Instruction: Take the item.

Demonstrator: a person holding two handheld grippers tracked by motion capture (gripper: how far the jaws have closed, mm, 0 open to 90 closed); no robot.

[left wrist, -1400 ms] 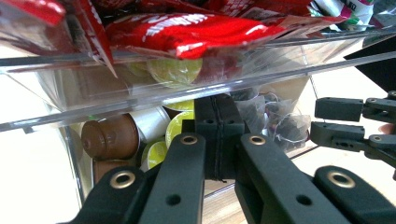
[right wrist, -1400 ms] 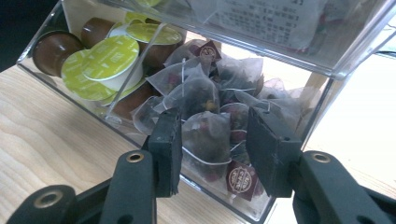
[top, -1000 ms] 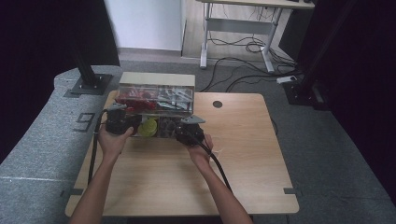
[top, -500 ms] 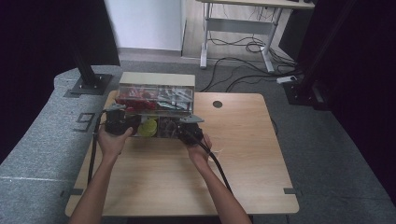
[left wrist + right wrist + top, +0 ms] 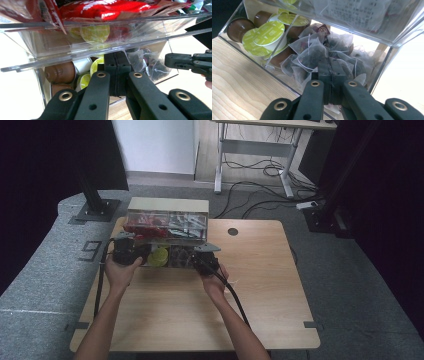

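Drawer point(image 5: 294, 82): clear rigid plastic, slippery, judged light; best taken at its front lip.
Left claw point(image 5: 116, 72): pressed together.
Right claw point(image 5: 330, 75): pressed together.

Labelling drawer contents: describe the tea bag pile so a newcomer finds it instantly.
Start at the clear two-tier organiser at the table's far edge. In its lower drawer, right of the divider, lies the tea bag pile: translucent mesh pyramids with dark leaves and strings, unlike the green-lidded capsules next door.
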